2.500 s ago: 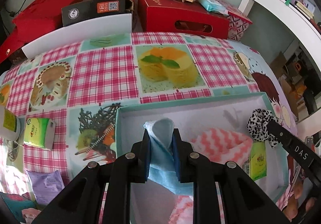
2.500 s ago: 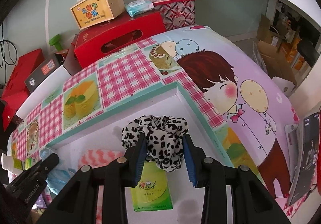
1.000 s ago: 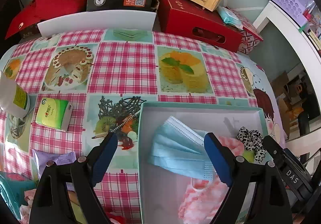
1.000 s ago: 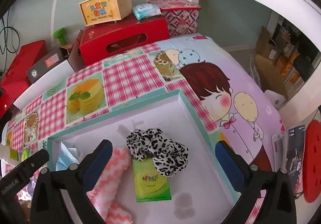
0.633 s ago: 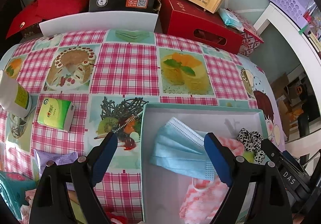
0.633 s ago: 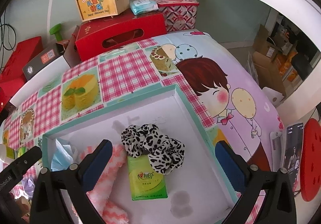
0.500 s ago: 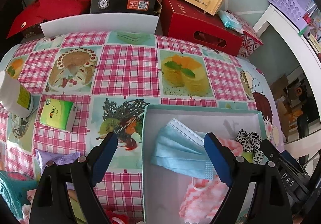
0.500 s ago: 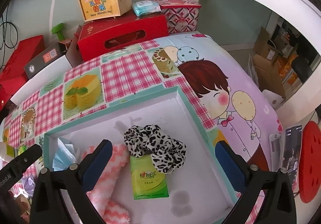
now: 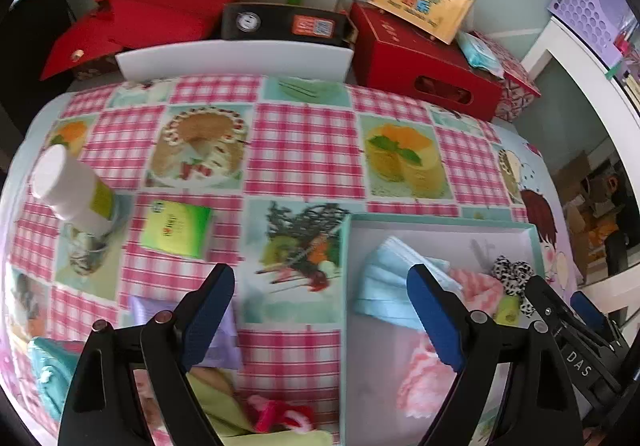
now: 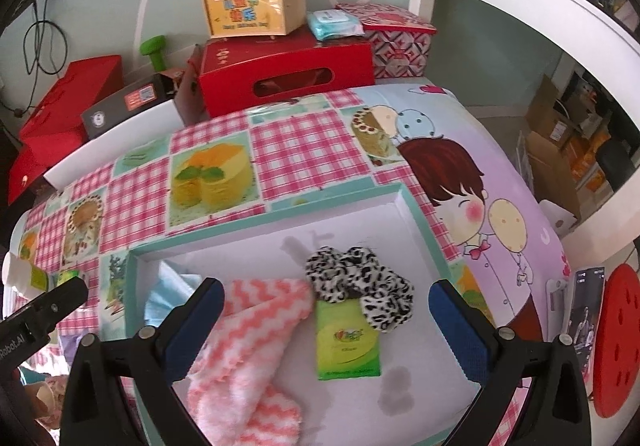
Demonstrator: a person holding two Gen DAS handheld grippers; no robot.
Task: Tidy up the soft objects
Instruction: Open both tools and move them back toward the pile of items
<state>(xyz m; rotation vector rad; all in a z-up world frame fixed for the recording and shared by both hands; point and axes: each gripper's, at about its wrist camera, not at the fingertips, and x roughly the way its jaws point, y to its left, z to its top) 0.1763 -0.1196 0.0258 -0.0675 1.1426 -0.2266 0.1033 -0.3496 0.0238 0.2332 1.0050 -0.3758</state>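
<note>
The left tongs (image 9: 320, 300) are spread wide and hold nothing, hovering over the near left edge of the shallow teal-rimmed box (image 9: 440, 221) on the counter (image 9: 304, 150). The right blue pad sits over the pale blue pleated face mask (image 9: 384, 278), which lies crumpled in the box's near left part; the left pad hangs over a flat lilac packet (image 9: 222, 330) outside the box. Farther left on the checked, glossy cloth lie a green tissue pack (image 9: 176, 228) and a white bottle (image 9: 68, 190), tilted in the fisheye view.

The right tongs (image 10: 324, 310) are also spread wide and empty, above the near half of the box (image 10: 260, 222). Between their pads lie three soft things: a fluffy pink-and-white zigzag cloth (image 10: 244, 346) on the left, bunched and trailing toward the near edge; a slick green tissue packet (image 10: 348, 338) in the middle, flat on the white floor of the box; and a ruffled black-and-white leopard scrunchie (image 10: 360, 282) resting across the packet's far end and touching the cloth. The mask (image 10: 168, 290) shows only as a blue edge beyond the left pad.

At the far edge of the counter stand a red cardboard box (image 10: 288, 70) with a slot handle and a yellow carry box (image 10: 252, 6) on top of it.
</note>
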